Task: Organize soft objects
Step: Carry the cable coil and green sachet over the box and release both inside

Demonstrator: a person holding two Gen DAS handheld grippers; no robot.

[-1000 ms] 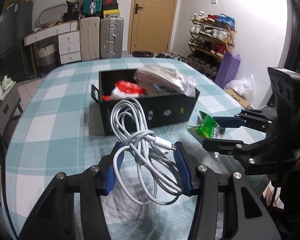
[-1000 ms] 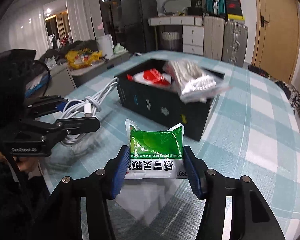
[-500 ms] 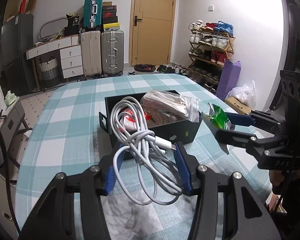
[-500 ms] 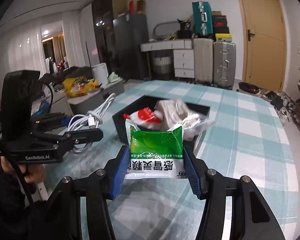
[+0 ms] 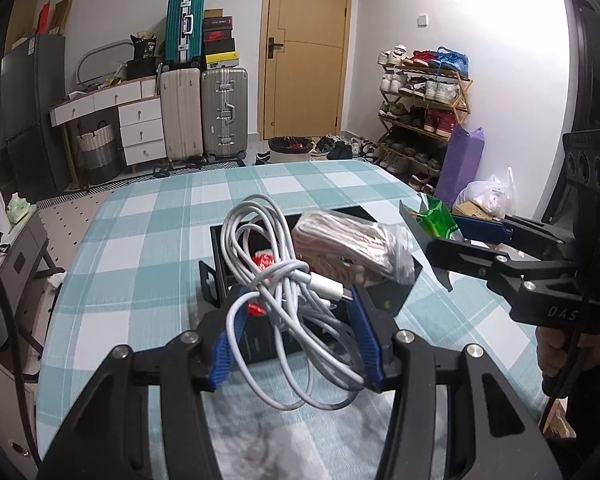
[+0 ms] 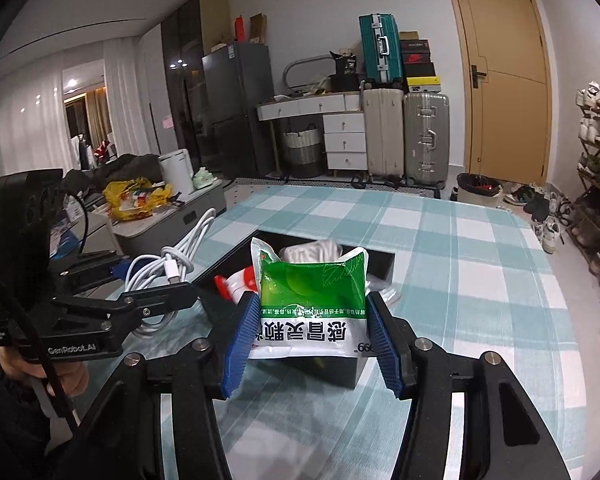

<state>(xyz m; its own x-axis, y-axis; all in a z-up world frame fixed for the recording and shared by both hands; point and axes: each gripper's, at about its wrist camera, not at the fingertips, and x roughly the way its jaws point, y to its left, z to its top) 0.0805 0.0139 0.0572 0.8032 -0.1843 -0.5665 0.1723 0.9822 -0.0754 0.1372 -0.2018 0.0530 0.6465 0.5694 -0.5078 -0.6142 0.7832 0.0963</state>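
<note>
Holding one cable — one packet

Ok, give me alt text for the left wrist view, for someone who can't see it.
The left gripper clamps a tangled white charging cable above a black rectangular storage box on a teal checked tablecloth. The box holds a clear plastic-wrapped bundle and a red packet; to the right, the right gripper holds a green pouch.

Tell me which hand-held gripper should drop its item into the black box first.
Probably left. The left hand-held gripper holds the white cable right over the black box. The right hand-held gripper, clamping the green packet, sits nearer the box's edge.
</note>
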